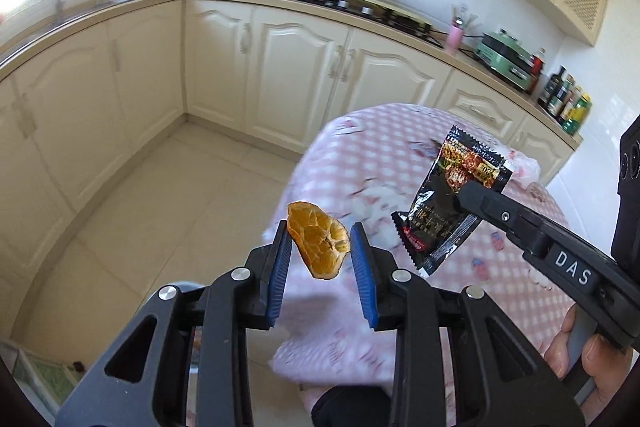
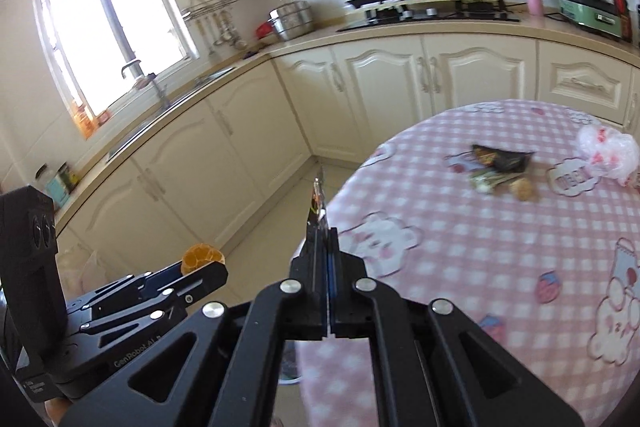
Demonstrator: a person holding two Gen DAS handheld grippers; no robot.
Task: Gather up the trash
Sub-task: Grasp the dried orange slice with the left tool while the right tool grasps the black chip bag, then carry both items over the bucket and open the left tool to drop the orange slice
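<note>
My left gripper (image 1: 320, 251) holds an orange peel (image 1: 318, 245) between its blue pads, in the air beside the table's edge; the jaws are partly closed around it. The peel also shows in the right wrist view (image 2: 202, 257). My right gripper (image 2: 322, 231) is shut on a black snack wrapper (image 2: 318, 201), seen edge-on there and flat in the left wrist view (image 1: 448, 203). Both grippers hang near the left edge of the round table (image 2: 460, 267). More trash lies on the table: a black wrapper (image 2: 504, 157), green scraps (image 2: 486, 181), a peel piece (image 2: 522, 189) and a plastic bag (image 2: 608, 149).
The table has a pink checked cloth. Cream cabinets (image 2: 380, 83) and a counter with stove (image 2: 428, 9), pan and pots run along the back. Tiled floor (image 1: 168, 195) lies left of the table. A bin's rim (image 2: 290, 367) shows below my right gripper.
</note>
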